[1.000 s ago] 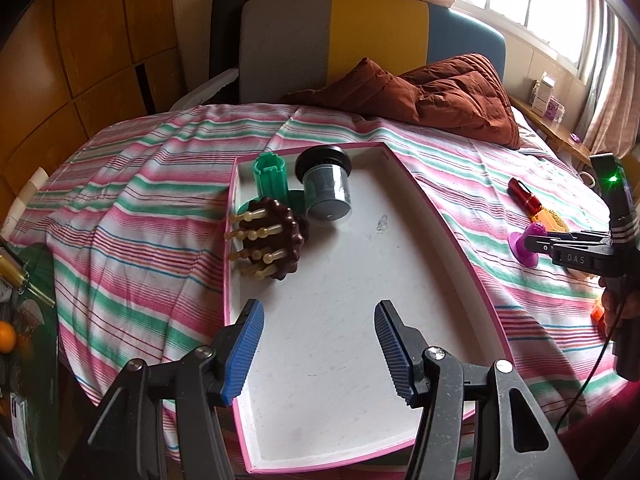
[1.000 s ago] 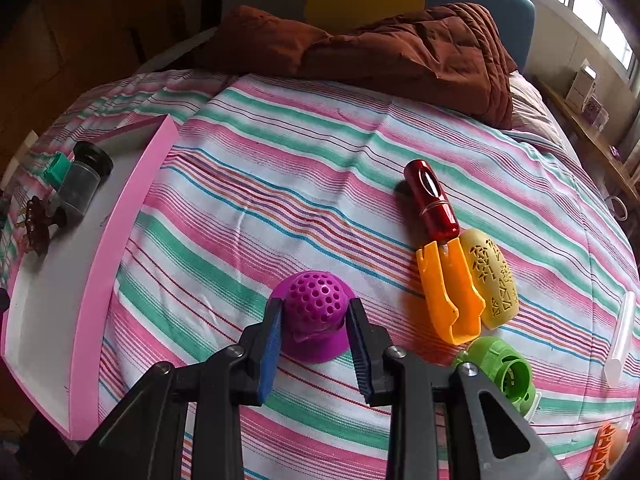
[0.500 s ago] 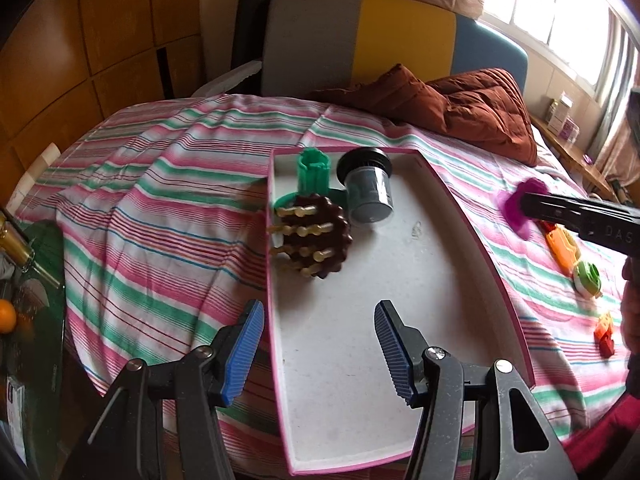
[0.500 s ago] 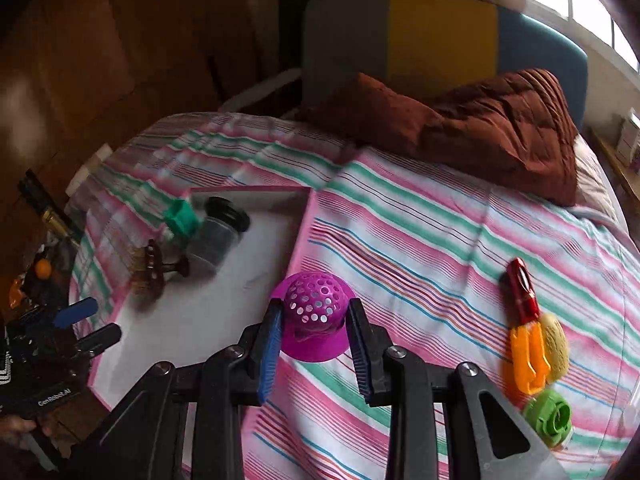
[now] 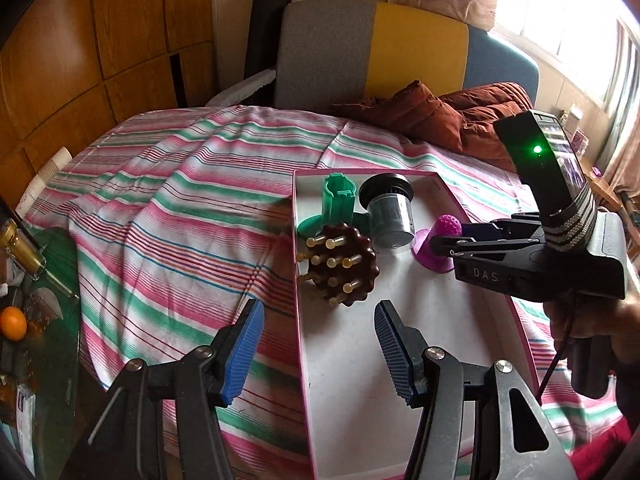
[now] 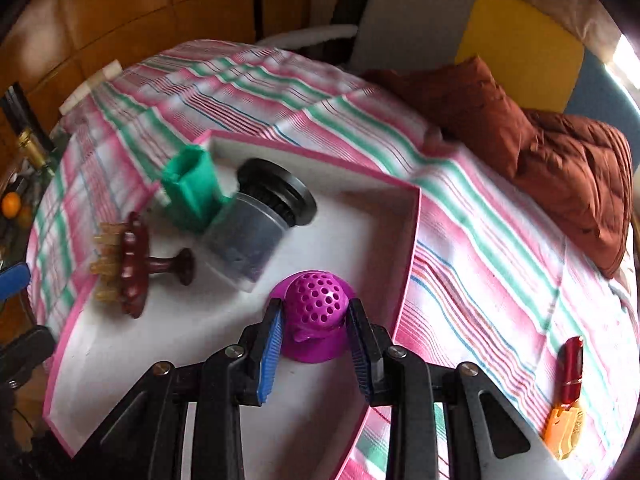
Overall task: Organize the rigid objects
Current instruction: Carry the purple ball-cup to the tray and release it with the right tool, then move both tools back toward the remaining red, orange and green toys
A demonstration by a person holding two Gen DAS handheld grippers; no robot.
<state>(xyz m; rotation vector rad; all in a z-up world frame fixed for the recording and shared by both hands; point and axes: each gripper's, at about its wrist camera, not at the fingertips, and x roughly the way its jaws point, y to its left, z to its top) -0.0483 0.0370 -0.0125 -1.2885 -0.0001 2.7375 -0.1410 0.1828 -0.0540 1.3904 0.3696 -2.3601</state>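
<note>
My right gripper is shut on a purple perforated dome with a flared base and holds it over the white inside of the pink-rimmed tray. From the left wrist view the same dome sits in the right gripper, beside the grey jar. The tray holds a green plastic piece, a black-lidded grey jar on its side and a brown wooden massager with pale pegs. My left gripper hangs open over the tray's near left rim, with nothing between its fingers.
The tray lies on a striped bedsheet. A brown duvet is bunched at the far side. On the sheet right of the tray lie a red tube and an orange piece. A side table with an orange stands left.
My right gripper has carried the purple dome leftward from the bare sheet to above the tray, rolling as it went. The left gripper shifted slightly left along the tray's rim and stayed open.
</note>
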